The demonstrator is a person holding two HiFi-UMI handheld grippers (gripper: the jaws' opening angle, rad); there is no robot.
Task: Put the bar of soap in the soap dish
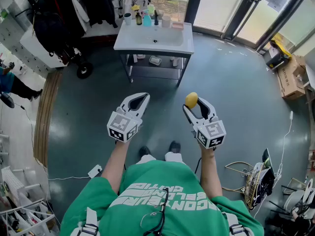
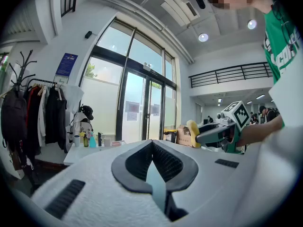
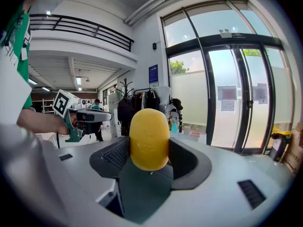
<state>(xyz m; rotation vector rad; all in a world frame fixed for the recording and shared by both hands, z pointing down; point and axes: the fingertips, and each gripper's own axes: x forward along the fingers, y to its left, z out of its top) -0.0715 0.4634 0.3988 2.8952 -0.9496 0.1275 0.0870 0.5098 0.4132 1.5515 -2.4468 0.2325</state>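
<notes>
- step in hand: carry. The yellow soap bar is already picked and clamped between the pads of the right tongs
- in the right gripper view the bar stands on end at the tips, a pad on each side of its lower part and the rest above them. The jaws stand wide because the bar itself is thick
- left tongs are closed together with nothing between them, held just left of the right tongs. Both are out in front of the person over bare floor
- target area is well apart: a white bench with a washbasin at the far side, roughly straight ahead
- soap dish not confirmed. Best guess is the low pink item at the bench's far right. A pale item on the lower shelf can't be ruled out, too small to tell
- a cup and some bottles crowd the bench's far left, away from the pink item
- progress, my read: grasp done, transport and placement both left
- next move calls for: walk up to the bench, confirm the dish, bring the right tongs over it, tip them down so the bar goes in flat rather than on end, lower to contact, then open
- risk: soap is slick and gripped low, so hold the squeeze steady with no jerks on the way. It could pivot or shoot out on release
- left tongs have no job yet; they could steady the dish if it looks likely to slide
</notes>
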